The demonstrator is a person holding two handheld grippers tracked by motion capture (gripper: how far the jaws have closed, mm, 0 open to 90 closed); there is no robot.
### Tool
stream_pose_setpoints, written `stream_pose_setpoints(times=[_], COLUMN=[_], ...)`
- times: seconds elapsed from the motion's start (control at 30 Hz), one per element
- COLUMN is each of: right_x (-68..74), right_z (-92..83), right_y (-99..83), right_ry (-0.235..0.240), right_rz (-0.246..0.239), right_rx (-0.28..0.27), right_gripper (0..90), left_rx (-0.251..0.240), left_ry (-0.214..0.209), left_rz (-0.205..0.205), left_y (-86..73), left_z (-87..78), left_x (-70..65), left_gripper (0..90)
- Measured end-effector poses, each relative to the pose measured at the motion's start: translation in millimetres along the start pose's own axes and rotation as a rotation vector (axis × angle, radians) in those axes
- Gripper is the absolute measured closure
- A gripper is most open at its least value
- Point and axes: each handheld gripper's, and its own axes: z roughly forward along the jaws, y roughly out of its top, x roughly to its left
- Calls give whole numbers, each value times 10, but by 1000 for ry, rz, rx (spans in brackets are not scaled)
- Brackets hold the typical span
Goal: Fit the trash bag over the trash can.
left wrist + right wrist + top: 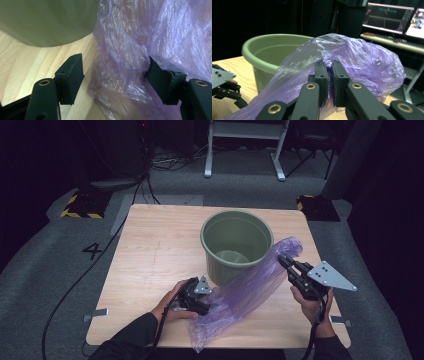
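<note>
Light falls from overhead onto the table, bright at the centre, while the room from nine round to three o'clock sinks into near black. The purple bag carries small glints. In the left gripper view the green bucket at eleven o'clock is soft and out of focus. Monitors glare at two o'clock in the right gripper view

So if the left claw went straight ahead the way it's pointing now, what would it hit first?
Probably the crumpled purple plastic bag, which already lies between the open jaws of the left claw. Behind it stands the round green plastic bucket, though depth is hard to judge.
</note>
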Motion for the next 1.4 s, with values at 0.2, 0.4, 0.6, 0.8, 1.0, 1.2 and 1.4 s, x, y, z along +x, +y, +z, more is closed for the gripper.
stream_pose_setpoints(times=[0.2, 0.4, 0.6, 0.8, 1.0, 1.2, 1.4], right_x=[90, 163, 236, 288, 306, 327, 361], right_z=[24, 78, 190, 373, 544, 720, 887], right_y=[129, 289, 407, 478, 525, 586, 636], right_ry=[24, 47, 77, 117, 132, 141, 139], right_rz=[-62, -122, -175, -190, -191, -200, -227], right_rx=[-27, -40, -29, -6, 20, 44, 77], right_gripper=[851, 851, 851, 850, 851, 852, 852], left_rx=[-7, -130, -248, -321, -350, -387, -404], left_ry=[-1, -38, -57, -63, -17, -38, -89], left_rz=[-14, -9, -23, -16, 14, -46, -23], left_y=[-18, 44, 138, 253, 338, 344, 501], left_z=[-17, -257, -570, -749, -890, -1011, -1022], left_x=[32, 20, 12, -37, -16, 135, -9], left_gripper=[274, 243, 243, 237, 225, 207, 206])
